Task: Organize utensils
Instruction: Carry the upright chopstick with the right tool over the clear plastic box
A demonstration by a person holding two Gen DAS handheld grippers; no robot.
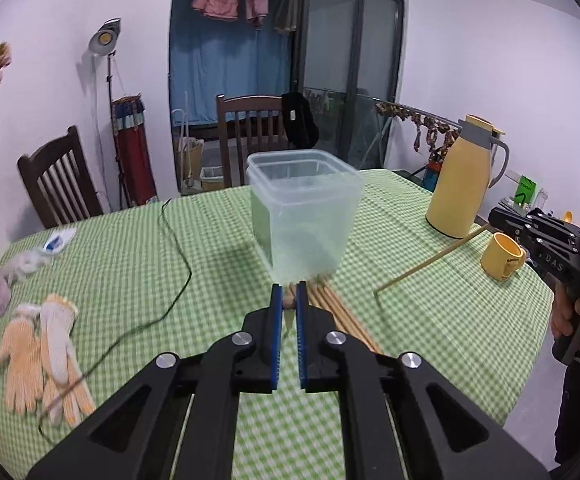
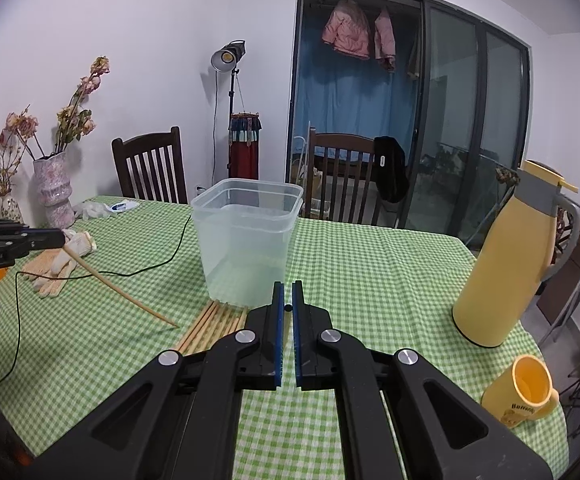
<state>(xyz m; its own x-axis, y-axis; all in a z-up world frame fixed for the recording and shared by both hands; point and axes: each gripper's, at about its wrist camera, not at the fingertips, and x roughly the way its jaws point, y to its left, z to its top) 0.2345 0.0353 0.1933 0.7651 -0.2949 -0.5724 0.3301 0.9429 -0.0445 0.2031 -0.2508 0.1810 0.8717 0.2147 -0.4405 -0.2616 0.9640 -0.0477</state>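
A clear plastic container (image 1: 304, 212) (image 2: 245, 240) stands mid-table. Several wooden chopsticks (image 1: 340, 312) (image 2: 213, 324) lie bundled on the cloth in front of it. My left gripper (image 1: 289, 294) is shut on one chopstick (image 2: 117, 286); in the right wrist view it (image 2: 59, 240) holds the thick end at the left and the tip slants down to the cloth. My right gripper (image 2: 287, 294) is shut on another chopstick (image 1: 430, 260); in the left wrist view it (image 1: 494, 216) holds this one at the right, tip near the cloth.
Green checked tablecloth (image 2: 370, 272). Yellow thermos (image 2: 506, 256) (image 1: 460, 184) and yellow mug (image 2: 524, 390) (image 1: 502, 256) at the right. Work gloves (image 1: 45, 344) (image 2: 59, 262), a black cable (image 1: 177, 240), a vase of dried flowers (image 2: 53, 192) at the left. Chairs stand behind the table.
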